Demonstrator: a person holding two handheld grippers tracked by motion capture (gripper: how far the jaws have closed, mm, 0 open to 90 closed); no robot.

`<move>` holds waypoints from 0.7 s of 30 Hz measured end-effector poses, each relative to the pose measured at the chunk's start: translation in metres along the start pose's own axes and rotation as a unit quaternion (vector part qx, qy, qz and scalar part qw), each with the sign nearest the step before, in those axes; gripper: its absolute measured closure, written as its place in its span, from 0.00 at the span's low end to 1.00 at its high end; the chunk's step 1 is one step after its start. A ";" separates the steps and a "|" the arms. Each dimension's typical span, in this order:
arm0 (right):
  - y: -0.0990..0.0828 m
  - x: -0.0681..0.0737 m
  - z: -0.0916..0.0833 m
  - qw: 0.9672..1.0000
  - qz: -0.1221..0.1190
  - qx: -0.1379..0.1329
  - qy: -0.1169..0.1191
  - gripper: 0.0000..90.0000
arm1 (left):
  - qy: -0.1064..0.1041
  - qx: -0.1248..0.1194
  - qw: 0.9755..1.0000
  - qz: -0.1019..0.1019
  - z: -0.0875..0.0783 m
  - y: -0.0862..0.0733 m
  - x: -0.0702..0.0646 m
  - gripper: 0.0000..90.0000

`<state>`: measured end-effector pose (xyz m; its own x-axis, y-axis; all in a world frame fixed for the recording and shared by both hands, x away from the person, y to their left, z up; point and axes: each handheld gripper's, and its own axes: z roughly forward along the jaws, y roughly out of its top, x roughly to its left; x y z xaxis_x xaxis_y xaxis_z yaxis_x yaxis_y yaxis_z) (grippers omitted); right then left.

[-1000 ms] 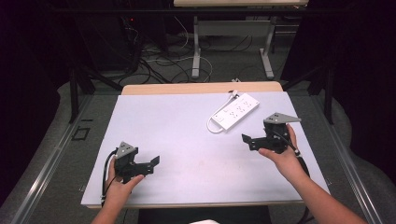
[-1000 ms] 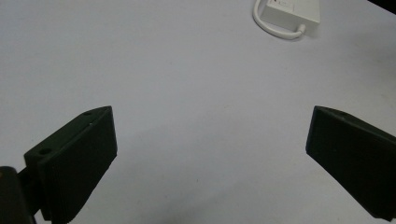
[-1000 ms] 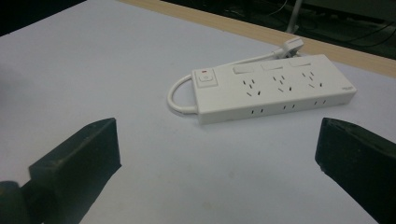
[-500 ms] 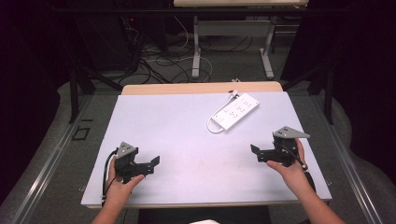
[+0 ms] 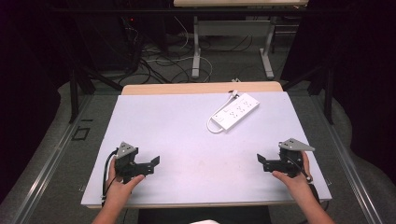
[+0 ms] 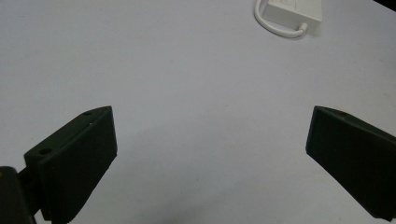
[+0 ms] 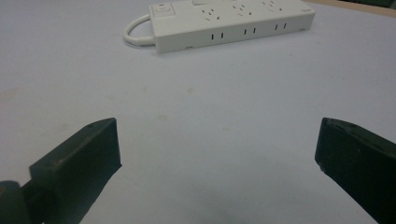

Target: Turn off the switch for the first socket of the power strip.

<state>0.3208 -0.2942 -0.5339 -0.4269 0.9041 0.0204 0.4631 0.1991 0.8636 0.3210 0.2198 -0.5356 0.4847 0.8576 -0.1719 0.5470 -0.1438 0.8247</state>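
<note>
The high view looks forward and down from the near edge of the table (image 5: 187,121), taking in its whole top. Each gripper view sits low and close over the surface, facing the far edge; all three share the power strip (image 5: 235,111), probably cropped in the left one.

Each black gripper, the left gripper (image 5: 152,164) and the right gripper (image 5: 262,162), is topped by a grey three-cornered plate. A black cable (image 5: 106,173) is looped from the left one. Small round holes, possibly screw seats, are seen on the blocky jaws; the forearms appear uncovered.
</note>
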 end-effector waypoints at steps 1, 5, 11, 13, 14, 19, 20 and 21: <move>-0.002 -0.001 -0.001 1.000 0.007 0.004 0.001 0.00 | 0.001 0.000 1.000 0.000 0.000 0.000 0.000 0.02; -0.007 -0.005 -0.001 1.000 0.010 -0.005 -0.011 0.01 | 0.002 0.004 1.000 0.003 0.000 0.000 0.000 0.02; -0.014 -0.007 0.000 1.000 0.007 -0.008 -0.017 0.04 | 0.002 0.003 1.000 0.003 0.001 0.000 0.000 0.02; -0.016 -0.007 0.001 1.000 0.008 -0.008 -0.018 0.05 | 0.001 0.001 1.000 0.000 0.001 0.000 0.000 0.02; -0.017 -0.008 0.001 1.000 0.007 -0.008 -0.018 0.05 | 0.001 0.002 1.000 0.000 0.001 0.000 0.000 0.02; -0.021 -0.009 0.000 0.999 0.017 -0.005 -0.027 0.05 | 0.001 0.001 1.000 0.002 0.002 0.000 0.000 0.02; -0.022 -0.011 0.001 0.999 0.018 -0.005 -0.026 0.05 | 0.001 0.001 1.000 0.002 0.002 0.000 0.000 0.02; -0.022 -0.011 0.001 0.999 0.023 -0.006 -0.029 0.05 | 0.000 0.001 1.000 0.002 0.002 0.000 0.000 0.02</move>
<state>0.3156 -0.3079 -0.5539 -0.3598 0.9325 0.0310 0.4723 0.1534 0.8680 0.3226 0.2192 -0.5362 0.4866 0.8574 -0.1678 0.5462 -0.1486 0.8244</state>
